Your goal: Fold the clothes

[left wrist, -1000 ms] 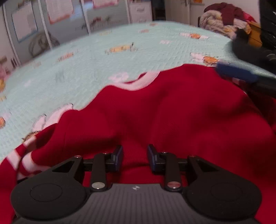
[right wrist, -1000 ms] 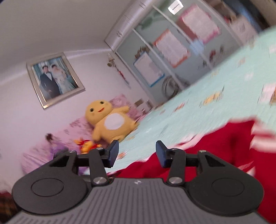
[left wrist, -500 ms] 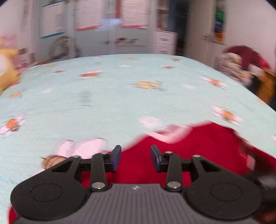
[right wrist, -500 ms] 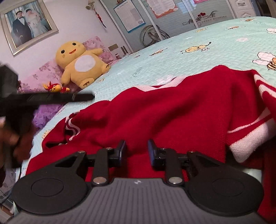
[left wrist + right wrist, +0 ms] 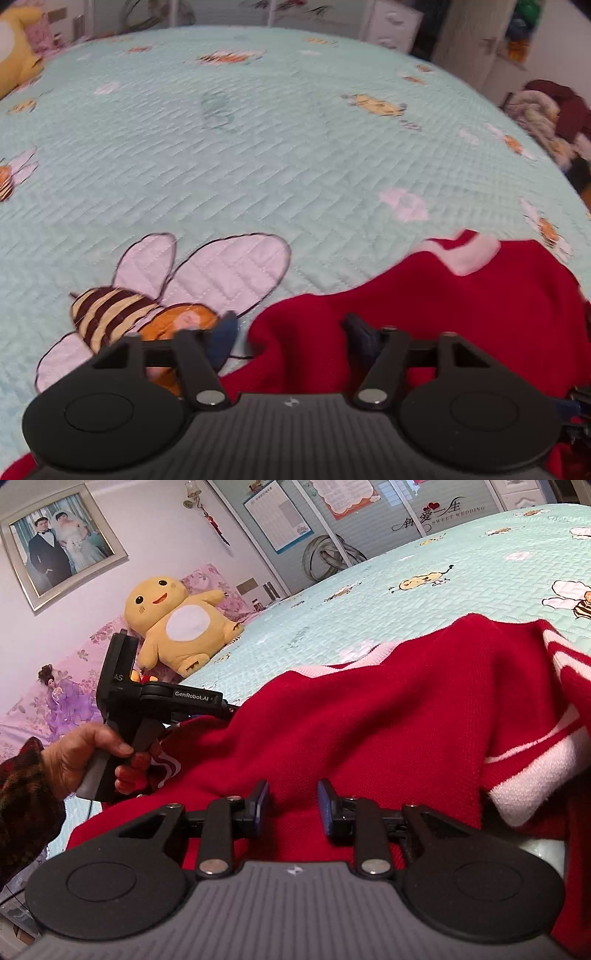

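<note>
Clearly, the folding has hardly begun. The red sweater [image 5: 369,720] lies in a loose, bulging heap on the near part of the bed [image 5: 295,147]. In the right wrist view it fills the middle and stretches toward 3 o'clock. There a sleeve with white stripes [image 5: 535,768] is thrown over the body of the garment. In the left wrist view the sweater sits at about 4 o'clock, and its pale trimmed edge [image 5: 469,254] points to 1 o'clock. I see no flat layer and no clean fold line.

The left hand-held gripper [image 5: 290,325] is at the left edge of the sweater. Its jaws have just been closing, but they are apart. One finger is over the bee pattern of the bedspread and the other is over the red knit. The border of the cloth lies between them, and the pads do not press it, so this gripper is released. In the right wrist view a hand [image 5: 85,753] holds it at 9 o'clock, and its tips are hidden behind the sweater.

The right hand-held gripper [image 5: 293,794] hovers low over the middle of the sweater. Its jaws came closer together a moment ago and now leave a narrow gap. Red cloth shows through this gap, and I judge that nothing is pinched.

Almost everything is left to do: spreading the garment flat, bringing in the sleeves, and folding the body. More clothes wait in a pile [image 5: 546,114] at 2 o'clock beyond the bed.
</note>
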`<state>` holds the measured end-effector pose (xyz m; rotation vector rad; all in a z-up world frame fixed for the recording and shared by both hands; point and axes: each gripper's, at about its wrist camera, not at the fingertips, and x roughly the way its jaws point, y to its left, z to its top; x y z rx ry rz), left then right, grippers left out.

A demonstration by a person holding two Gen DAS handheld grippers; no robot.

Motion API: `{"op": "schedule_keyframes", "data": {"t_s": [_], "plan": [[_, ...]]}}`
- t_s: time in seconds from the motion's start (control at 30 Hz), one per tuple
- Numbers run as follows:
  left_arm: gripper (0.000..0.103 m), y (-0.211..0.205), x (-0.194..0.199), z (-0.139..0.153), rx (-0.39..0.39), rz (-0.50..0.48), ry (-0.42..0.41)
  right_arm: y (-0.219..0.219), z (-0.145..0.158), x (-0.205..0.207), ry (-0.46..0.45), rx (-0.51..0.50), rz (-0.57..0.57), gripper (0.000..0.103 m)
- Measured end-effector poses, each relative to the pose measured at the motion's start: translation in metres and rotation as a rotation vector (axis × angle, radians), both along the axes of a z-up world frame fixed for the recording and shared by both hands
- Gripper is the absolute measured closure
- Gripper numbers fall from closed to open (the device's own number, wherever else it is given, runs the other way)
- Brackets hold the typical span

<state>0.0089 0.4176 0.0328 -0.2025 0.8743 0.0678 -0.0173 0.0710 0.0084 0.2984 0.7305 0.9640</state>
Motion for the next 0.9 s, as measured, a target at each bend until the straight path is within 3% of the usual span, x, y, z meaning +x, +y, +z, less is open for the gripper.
{"op": "schedule_keyframes", "data": {"t_s": [0.03,0.13,0.27,0.33,0.43,0.47,0.53,0.67,0.9], "plan": [[0.078,-0.006,-0.002,0.002,0.008,-0.023,-0.012,0.0,0.0,0.0,0.001,0.001,0.0,0.074],[0.084,-0.037,-0.02,0.014,0.18,-0.055,-0.089,0.0,0.0,0.001,0.001,0.003,0.001,0.074],[0.084,-0.108,-0.071,0.02,0.572,-0.16,-0.293,-0.001,0.0,0.002,0.002,0.005,0.001,0.074],[0.084,-0.143,-0.097,0.007,0.75,-0.248,-0.36,-0.001,0.0,0.002,0.002,0.006,0.001,0.074],[0.084,-0.184,-0.132,-0.022,0.985,-0.39,-0.445,-0.001,-0.001,0.003,0.002,0.007,0.002,0.074],[0.085,-0.188,-0.136,-0.03,1.019,-0.408,-0.451,-0.001,-0.001,0.003,0.002,0.008,0.003,0.074],[0.085,-0.191,-0.14,-0.039,1.033,-0.418,-0.449,-0.002,-0.001,0.003,0.002,0.01,0.003,0.074],[0.085,-0.181,-0.129,-0.035,0.962,-0.379,-0.428,-0.002,-0.001,0.003,0.003,0.011,0.004,0.074],[0.085,-0.178,-0.119,-0.028,0.934,-0.379,-0.401,-0.002,-0.001,0.005,0.005,0.015,0.005,0.073]]}}
